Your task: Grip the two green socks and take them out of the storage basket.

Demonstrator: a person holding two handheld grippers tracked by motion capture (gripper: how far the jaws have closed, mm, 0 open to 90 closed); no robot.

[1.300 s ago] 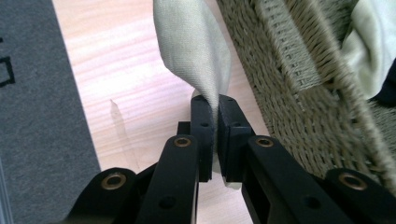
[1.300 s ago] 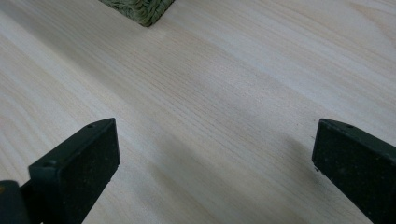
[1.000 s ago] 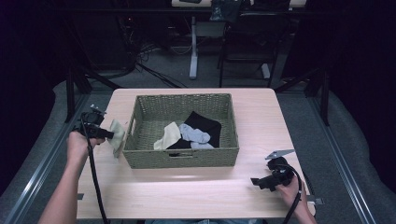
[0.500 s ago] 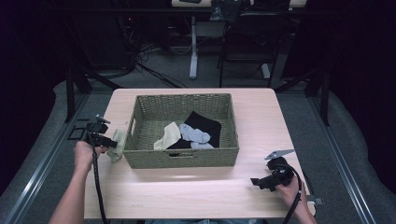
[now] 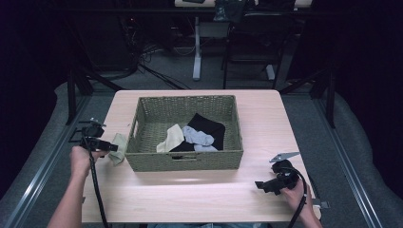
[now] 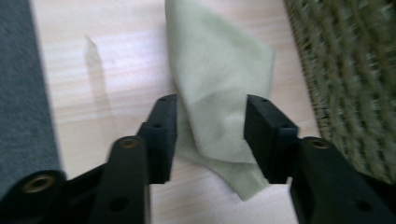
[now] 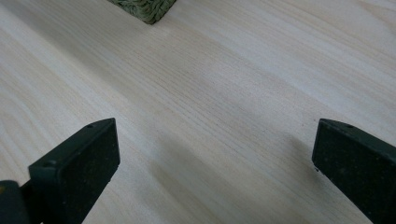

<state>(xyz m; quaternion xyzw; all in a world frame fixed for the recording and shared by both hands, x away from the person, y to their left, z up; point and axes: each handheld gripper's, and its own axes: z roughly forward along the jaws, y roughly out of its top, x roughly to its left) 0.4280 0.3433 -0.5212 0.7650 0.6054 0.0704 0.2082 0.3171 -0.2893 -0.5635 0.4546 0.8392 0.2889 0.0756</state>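
Note:
A pale green cloth (image 5: 119,146) lies crumpled on the wooden table (image 5: 199,190), just left of the woven basket (image 5: 185,162). In the left gripper view the cloth (image 6: 215,84) rests on the table between the jaws of my left gripper (image 6: 210,109). Those jaws have just been opening, and the pads stand apart from the fabric. In the high view my left gripper (image 5: 112,147) is low at the basket's left wall. Near the table's front right corner, my right gripper (image 5: 260,184) stands wide open over bare wood (image 7: 215,149).
The basket holds a cream cloth (image 5: 171,137), a grey-blue cloth (image 5: 197,137) and a black cloth (image 5: 207,127). Its wall (image 6: 355,70) is close on the right of my left gripper. A basket corner (image 7: 145,6) shows ahead of my right gripper. Dark floor borders the table's left edge.
My left hand has sunk to the table with the green cloth, and its jaws have gone from shut on the cloth to apart. The right hand has kept still.

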